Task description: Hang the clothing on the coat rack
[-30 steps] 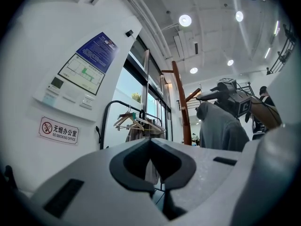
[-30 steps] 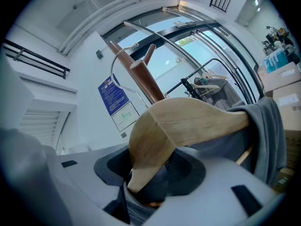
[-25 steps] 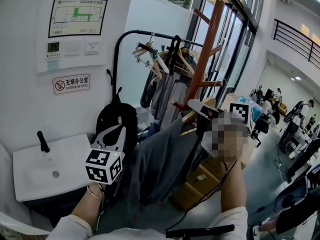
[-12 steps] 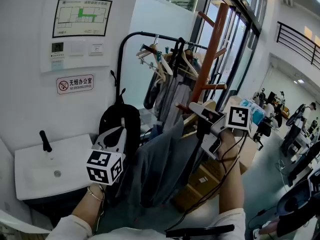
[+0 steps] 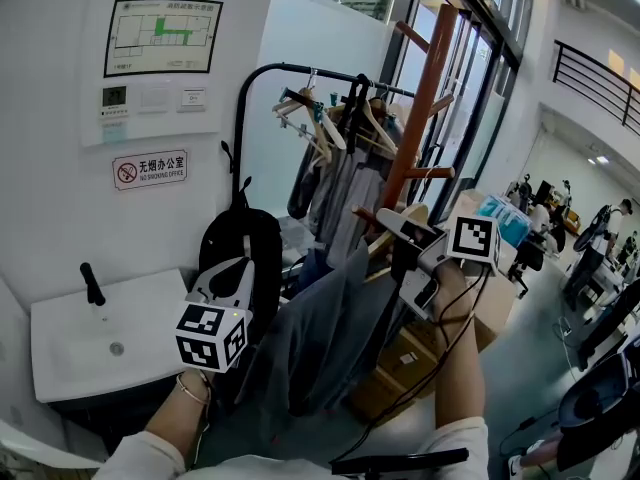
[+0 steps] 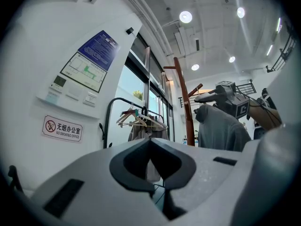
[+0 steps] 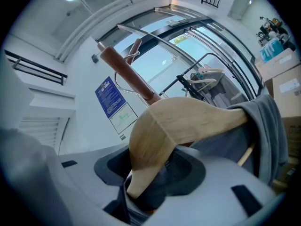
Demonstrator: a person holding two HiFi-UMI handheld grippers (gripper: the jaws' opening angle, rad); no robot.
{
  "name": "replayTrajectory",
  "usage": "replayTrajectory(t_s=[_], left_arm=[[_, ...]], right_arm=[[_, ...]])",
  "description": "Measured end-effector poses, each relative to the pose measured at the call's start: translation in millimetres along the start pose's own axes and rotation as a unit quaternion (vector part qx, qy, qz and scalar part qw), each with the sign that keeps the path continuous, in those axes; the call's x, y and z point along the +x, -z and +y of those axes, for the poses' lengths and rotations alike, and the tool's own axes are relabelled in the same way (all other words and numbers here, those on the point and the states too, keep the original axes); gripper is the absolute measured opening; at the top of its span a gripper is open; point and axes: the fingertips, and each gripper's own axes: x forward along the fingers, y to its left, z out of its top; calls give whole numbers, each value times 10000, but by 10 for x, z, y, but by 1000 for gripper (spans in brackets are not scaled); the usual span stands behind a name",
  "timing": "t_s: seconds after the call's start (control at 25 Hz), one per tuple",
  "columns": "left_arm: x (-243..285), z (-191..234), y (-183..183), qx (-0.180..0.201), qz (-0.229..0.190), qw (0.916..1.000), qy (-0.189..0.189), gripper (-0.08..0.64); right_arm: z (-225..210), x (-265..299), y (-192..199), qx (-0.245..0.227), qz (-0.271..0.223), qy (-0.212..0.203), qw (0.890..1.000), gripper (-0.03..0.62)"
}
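A grey garment (image 5: 320, 338) hangs from a wooden hanger (image 5: 405, 215), and my right gripper (image 5: 405, 236) is shut on that hanger just in front of the brown wooden coat rack (image 5: 425, 98). In the right gripper view the hanger (image 7: 188, 121) crosses the jaws of the right gripper (image 7: 150, 173), with grey cloth (image 7: 268, 126) draped to the right and the rack pole (image 7: 127, 74) behind. My left gripper (image 5: 232, 273) is lower left beside the garment, shut and empty. The left gripper (image 6: 151, 142) faces the coat rack (image 6: 184, 102) and the garment (image 6: 221, 128).
A black clothes rail (image 5: 290, 68) with several hangers and clothes stands behind the rack. A black backpack (image 5: 235, 243) hangs near a white sink (image 5: 90, 333) on the left wall. Cardboard boxes (image 5: 410, 363) sit on the floor below the garment. People and desks are far right.
The right gripper with the hanger and garment has shifted slightly, staying in front of the rack. The left gripper has barely moved.
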Motion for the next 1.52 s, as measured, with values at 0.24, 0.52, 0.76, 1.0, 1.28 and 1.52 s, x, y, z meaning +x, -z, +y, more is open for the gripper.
replayTrajectory(t_s=[0.24, 0.52, 0.76, 1.0, 1.28, 1.52], left_arm=[[-6, 11, 21, 10, 9, 10000, -8, 6], [-17, 56, 105, -49, 73, 9999, -56, 6], [-11, 94, 168, -69, 138, 9998, -95, 6], [10, 85, 246, -94, 199, 9997, -93, 6], [44, 69, 289, -132, 242, 9996, -38, 6], [37, 32, 307, -162, 263, 9995, 12, 6]], right_arm=[[-41, 41, 58, 41, 27, 38, 10000, 201], [-95, 106, 125, 124, 69, 6, 9999, 201], [-128, 156, 144, 161, 65, -51, 9998, 201], [-193, 186, 180, 204, 28, -99, 9997, 201], [-208, 197, 189, 192, -65, -193, 9996, 201], [-164, 236, 196, -274, -3, -141, 9995, 201]])
